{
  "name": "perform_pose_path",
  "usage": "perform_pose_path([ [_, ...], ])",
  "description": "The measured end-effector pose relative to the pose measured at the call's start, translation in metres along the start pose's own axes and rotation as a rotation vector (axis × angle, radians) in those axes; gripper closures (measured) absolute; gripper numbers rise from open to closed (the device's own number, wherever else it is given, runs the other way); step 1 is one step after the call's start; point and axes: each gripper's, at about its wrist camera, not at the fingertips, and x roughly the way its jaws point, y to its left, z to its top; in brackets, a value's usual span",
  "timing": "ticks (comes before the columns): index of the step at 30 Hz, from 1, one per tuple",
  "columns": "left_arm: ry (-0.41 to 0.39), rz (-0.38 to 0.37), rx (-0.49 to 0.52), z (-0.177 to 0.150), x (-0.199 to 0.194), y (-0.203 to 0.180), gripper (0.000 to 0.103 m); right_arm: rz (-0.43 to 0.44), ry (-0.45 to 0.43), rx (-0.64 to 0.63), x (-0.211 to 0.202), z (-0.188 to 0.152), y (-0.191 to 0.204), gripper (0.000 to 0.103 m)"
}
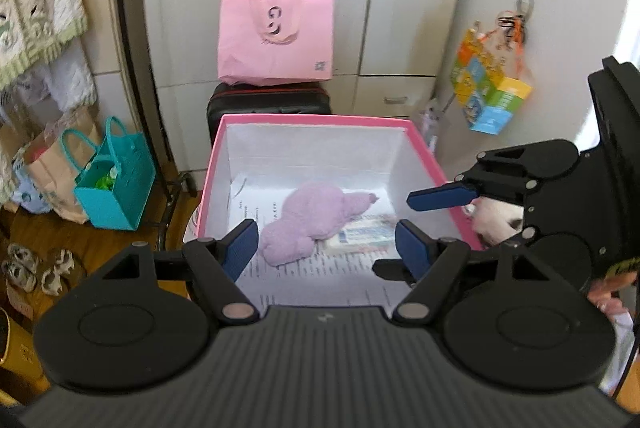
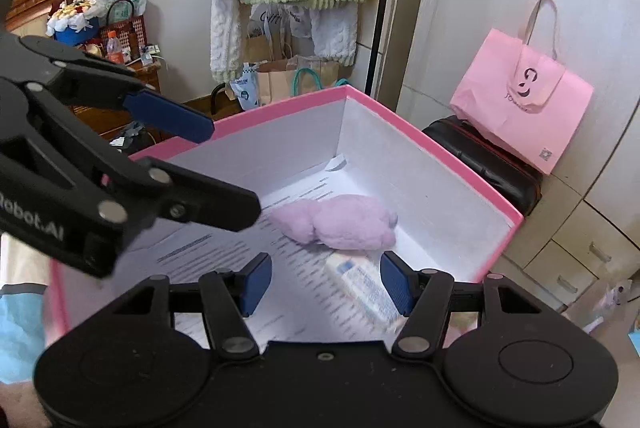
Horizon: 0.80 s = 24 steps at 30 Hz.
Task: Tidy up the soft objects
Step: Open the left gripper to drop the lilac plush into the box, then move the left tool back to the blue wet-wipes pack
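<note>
Jaws: your left gripper (image 1: 326, 248) and right gripper (image 2: 326, 282) are both released, empty.
Toy: purple plush (image 1: 312, 224) lies inside your pink box (image 1: 316, 120).

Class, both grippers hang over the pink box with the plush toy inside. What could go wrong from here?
1. The left gripper and right gripper are close above the pink cardboard box; they could collide.
2. The lilac plush toy overlaps a flat printed packet; a grasp might catch both.

Lilac plush toy (image 1: 316, 220) lies in a pink-rimmed, white-walled box (image 1: 312, 120) on printed paper (image 1: 320, 280).
</note>
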Motion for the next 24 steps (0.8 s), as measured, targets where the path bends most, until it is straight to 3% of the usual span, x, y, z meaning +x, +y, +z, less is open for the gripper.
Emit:
perform_pose_path([
  [11, -0.046, -0.036, 0.125, -0.014, -0.082, -0.032, 0.027, -0.076, -0.065, 0.042, -0.096, -0.023, 0.039, 0.037],
  [24, -0.060, -0.163, 0.268, -0.038, -0.150, -0.083, 0.024, -0.096, -0.106, 0.072, -0.187, -0.059, 0.077, 0.037],
])
